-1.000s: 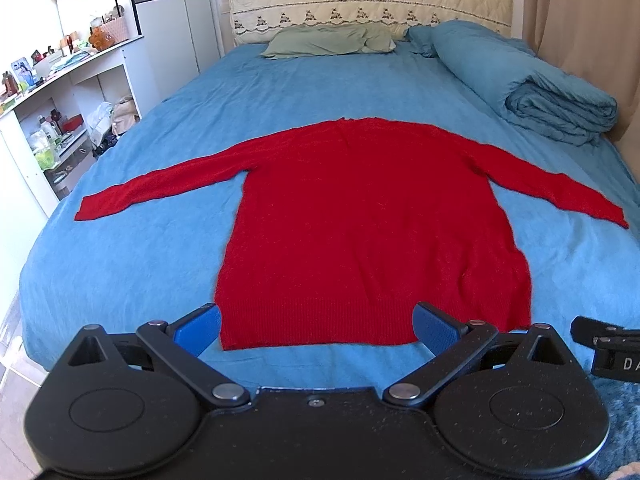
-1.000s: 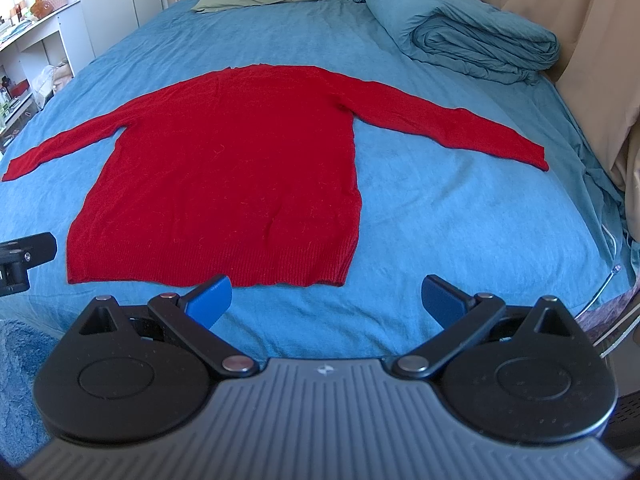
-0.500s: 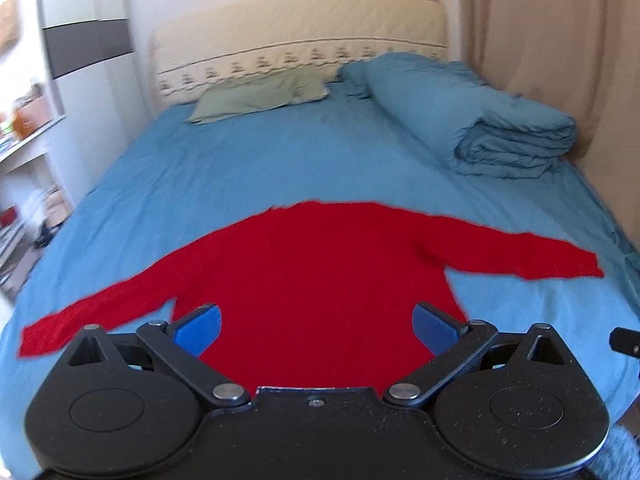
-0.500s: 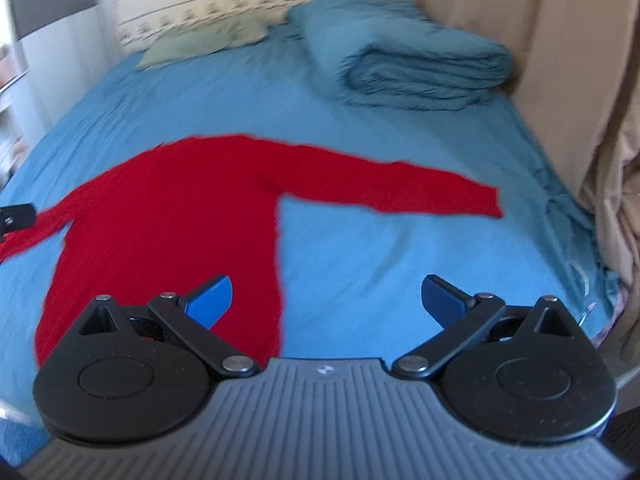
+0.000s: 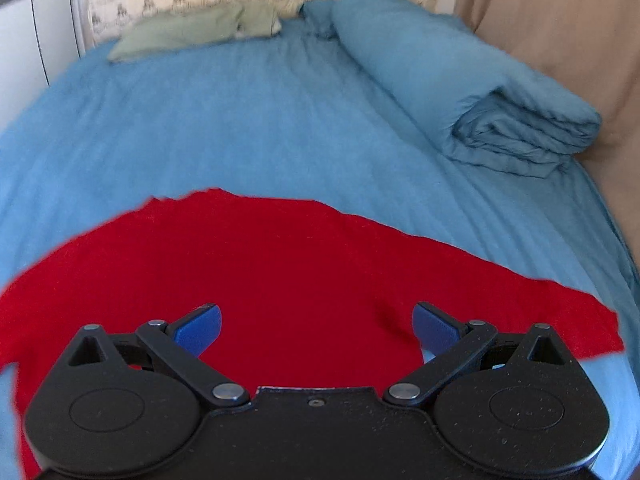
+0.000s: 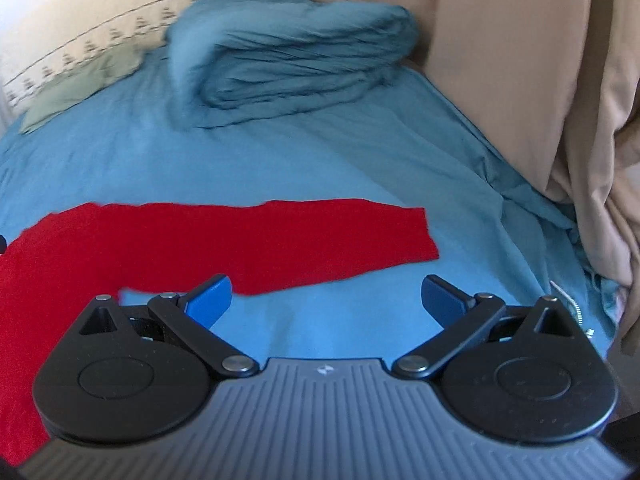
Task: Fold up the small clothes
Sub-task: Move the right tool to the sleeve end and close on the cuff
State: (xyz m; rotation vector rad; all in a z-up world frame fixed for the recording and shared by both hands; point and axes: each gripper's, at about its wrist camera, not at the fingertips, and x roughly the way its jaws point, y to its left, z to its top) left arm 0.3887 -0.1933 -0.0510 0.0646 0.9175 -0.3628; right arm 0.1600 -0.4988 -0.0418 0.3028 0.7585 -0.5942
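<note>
A red long-sleeved sweater [image 5: 280, 276] lies flat on the blue bed sheet [image 5: 248, 120], neck toward the headboard. My left gripper [image 5: 316, 324] is open and empty above the sweater's upper body. In the right wrist view the sweater's right sleeve [image 6: 280, 240] stretches out to the right, its cuff near the bed's right side. My right gripper [image 6: 326, 300] is open and empty, over the sheet just in front of that sleeve. The sweater's lower hem is hidden under the grippers.
A folded blue duvet [image 5: 460, 92] lies at the bed's far right; it also shows in the right wrist view [image 6: 296, 64]. A green pillow [image 5: 192, 28] rests by the headboard. Beige curtains [image 6: 520, 80] hang along the right bed edge.
Both grippers have moved forward over the bed, from beyond the sweater's hem to above it. The right gripper also swung right toward the sleeve. Both stayed open.
</note>
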